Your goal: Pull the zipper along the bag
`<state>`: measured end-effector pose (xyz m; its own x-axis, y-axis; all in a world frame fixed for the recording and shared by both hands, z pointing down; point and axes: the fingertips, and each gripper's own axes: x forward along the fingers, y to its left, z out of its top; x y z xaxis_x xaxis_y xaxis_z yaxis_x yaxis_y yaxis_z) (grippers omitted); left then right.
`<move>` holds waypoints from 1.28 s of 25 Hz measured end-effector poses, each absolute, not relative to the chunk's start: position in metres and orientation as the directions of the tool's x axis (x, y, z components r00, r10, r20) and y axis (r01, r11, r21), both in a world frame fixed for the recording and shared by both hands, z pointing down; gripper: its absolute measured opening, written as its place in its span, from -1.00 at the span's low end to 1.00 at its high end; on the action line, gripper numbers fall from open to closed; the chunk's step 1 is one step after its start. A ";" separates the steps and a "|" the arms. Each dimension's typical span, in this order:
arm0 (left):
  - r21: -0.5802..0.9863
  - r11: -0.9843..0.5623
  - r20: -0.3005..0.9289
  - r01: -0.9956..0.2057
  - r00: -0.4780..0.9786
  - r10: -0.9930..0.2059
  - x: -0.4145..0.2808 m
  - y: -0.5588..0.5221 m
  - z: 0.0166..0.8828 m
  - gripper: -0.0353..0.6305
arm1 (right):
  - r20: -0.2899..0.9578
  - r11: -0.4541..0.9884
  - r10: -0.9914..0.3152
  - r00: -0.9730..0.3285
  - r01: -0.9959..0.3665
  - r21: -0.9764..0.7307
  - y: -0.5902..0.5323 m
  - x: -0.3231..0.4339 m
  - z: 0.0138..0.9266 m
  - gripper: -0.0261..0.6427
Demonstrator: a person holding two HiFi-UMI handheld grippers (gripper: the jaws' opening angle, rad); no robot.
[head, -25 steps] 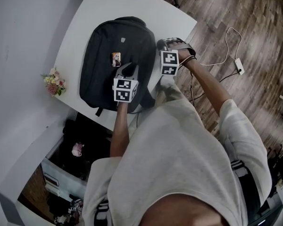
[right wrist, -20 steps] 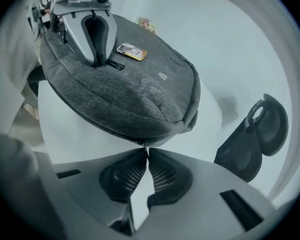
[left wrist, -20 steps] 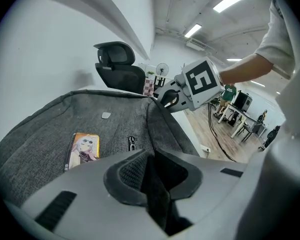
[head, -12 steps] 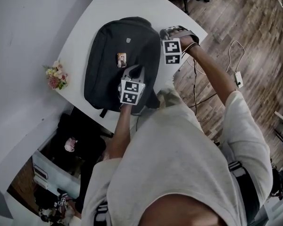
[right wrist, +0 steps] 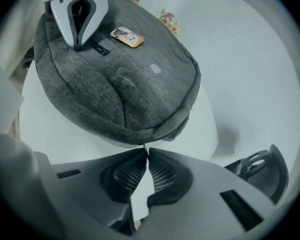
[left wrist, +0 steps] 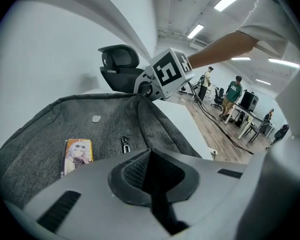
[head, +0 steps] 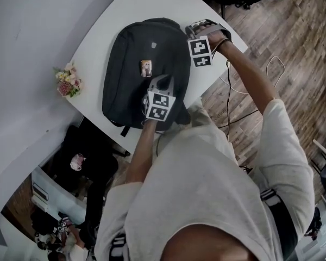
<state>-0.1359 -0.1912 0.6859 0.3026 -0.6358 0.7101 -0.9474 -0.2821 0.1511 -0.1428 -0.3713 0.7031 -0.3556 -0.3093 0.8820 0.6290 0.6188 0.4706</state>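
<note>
Both claws are closed. The right claw [right wrist: 146, 152] has its tips nipped on a thin metal zipper pull [right wrist: 143, 145] at the top rim of the grey backpack [right wrist: 115, 79], and its jaws have just squeezed in a shade tighter. The left claw [left wrist: 151, 154] has just clamped down as well. Dark fabric fills the slit between its pads, so it looks pinched on the bag's lower front, just below the little picture card [left wrist: 78, 155].

The backpack lies flat on the white bench [head: 95, 42], its top end away from the person, with a posy [head: 68, 80] well off at the bench's edge.

A second ago the right claw sat beside the bag's right flank. It is now up at the top right corner, with the wrist rolled over. I take that to mean the slider has been drawn up the side seam while the left claw anchors the bag. The curve over the top seems to be the stretch still to do, and so thin a pull could slip out there.
</note>
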 end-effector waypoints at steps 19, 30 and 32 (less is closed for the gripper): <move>0.141 -0.227 0.703 -0.964 0.259 -0.662 -0.140 -0.203 0.685 -0.82 | 0.852 0.377 -0.328 -0.409 0.770 0.515 -0.409 -0.247 0.695 -0.77; 0.199 -0.211 0.702 -0.957 0.289 -0.651 -0.146 -0.202 0.684 -0.82 | 0.774 0.758 -0.312 -0.550 0.347 0.552 -0.410 -0.213 0.652 -0.50; 0.215 -0.202 0.692 -0.955 0.295 -0.659 -0.148 -0.204 0.680 -0.82 | 0.728 0.870 -0.307 -0.613 0.128 0.476 -0.403 -0.194 0.634 -0.53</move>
<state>-0.1479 -0.2037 0.6798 0.2954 -0.6588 0.6920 -0.9554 -0.2021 0.2154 -0.1943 -0.4032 0.6341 -0.6131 -0.3074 0.7278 0.1282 0.8703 0.4756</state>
